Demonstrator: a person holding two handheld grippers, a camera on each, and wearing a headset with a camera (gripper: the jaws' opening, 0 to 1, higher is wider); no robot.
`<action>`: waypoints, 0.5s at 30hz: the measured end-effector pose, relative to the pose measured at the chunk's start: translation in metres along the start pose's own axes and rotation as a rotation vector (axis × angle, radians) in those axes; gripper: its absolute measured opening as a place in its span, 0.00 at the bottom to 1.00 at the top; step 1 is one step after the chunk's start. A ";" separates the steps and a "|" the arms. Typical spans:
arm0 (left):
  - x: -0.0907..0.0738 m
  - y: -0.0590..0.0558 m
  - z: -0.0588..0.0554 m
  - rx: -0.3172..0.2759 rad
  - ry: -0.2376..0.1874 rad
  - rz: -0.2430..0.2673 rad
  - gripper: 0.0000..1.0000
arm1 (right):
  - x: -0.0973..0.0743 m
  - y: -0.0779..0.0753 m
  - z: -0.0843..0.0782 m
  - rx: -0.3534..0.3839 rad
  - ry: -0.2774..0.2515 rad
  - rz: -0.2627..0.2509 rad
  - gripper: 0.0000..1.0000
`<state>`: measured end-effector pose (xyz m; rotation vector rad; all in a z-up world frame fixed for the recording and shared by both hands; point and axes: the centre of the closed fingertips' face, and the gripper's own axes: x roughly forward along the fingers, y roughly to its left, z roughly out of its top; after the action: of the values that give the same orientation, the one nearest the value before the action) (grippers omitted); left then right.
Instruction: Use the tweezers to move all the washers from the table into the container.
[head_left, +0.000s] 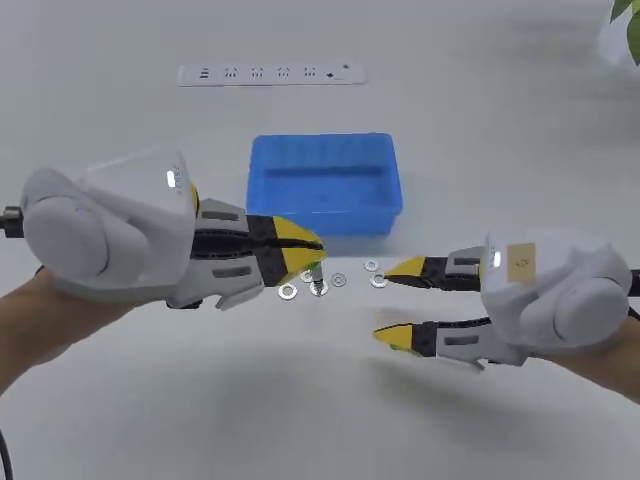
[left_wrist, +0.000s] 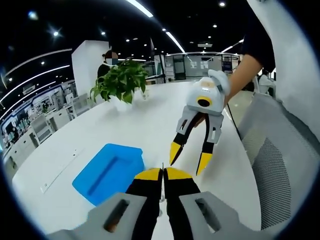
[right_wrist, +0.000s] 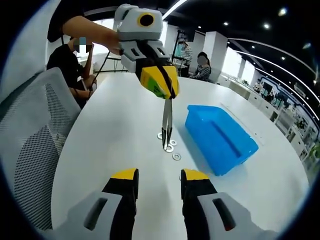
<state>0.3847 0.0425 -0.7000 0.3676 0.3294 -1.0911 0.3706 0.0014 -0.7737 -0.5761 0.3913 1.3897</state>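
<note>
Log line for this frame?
left gripper: shut on tweezers, tips at washers | right gripper: open | washers: on table beside container

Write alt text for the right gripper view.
The left claw, shut on tweezers, points them down at a small cluster of washers on a white table, with a blue container beside them. The right claw is open and empty in the foreground.
</note>
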 end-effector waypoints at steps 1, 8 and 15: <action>0.001 0.000 -0.001 0.000 0.004 -0.003 0.05 | 0.000 0.000 0.000 -0.001 0.001 0.000 0.34; 0.002 0.000 -0.001 -0.011 -0.005 -0.010 0.05 | -0.001 0.000 0.000 0.004 0.002 0.000 0.34; -0.003 -0.007 -0.002 0.015 0.029 -0.090 0.05 | 0.013 -0.001 0.012 0.020 -0.018 0.040 0.35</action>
<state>0.3768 0.0428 -0.7014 0.3851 0.3661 -1.1776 0.3730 0.0186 -0.7710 -0.5414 0.4040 1.4270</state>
